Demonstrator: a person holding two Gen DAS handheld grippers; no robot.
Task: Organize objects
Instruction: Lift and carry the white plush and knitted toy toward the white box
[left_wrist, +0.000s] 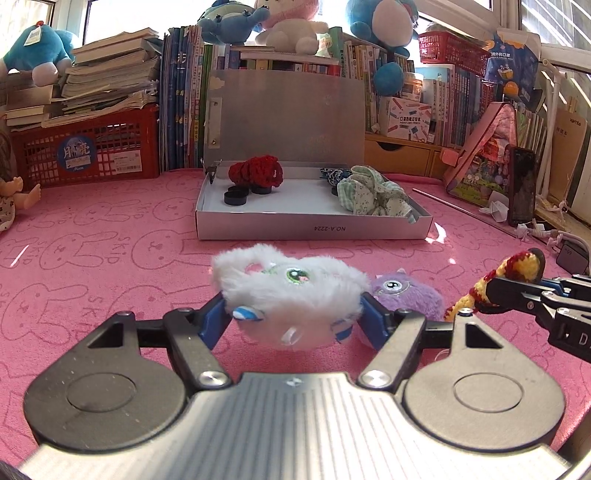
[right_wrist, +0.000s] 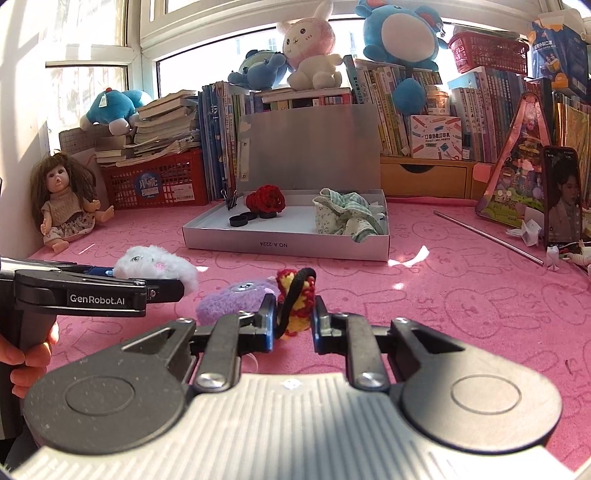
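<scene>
Above the pink mat (left_wrist: 110, 266), two grips.
Left gripper (left_wrist: 293, 314) squeezes a fluffy white plush (left_wrist: 291, 284); right gripper (right_wrist: 294, 314) pinches a knitted red-yellow hair tie (right_wrist: 297, 295).

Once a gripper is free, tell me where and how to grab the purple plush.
Take the purple plush across its round fuzzy body, the jaws closing on its left and right flanks, coming from the near side, angled down. It lies low on the pink mat as a soft squashable mound, eye up, with nothing firm or narrow to pinch.
</scene>
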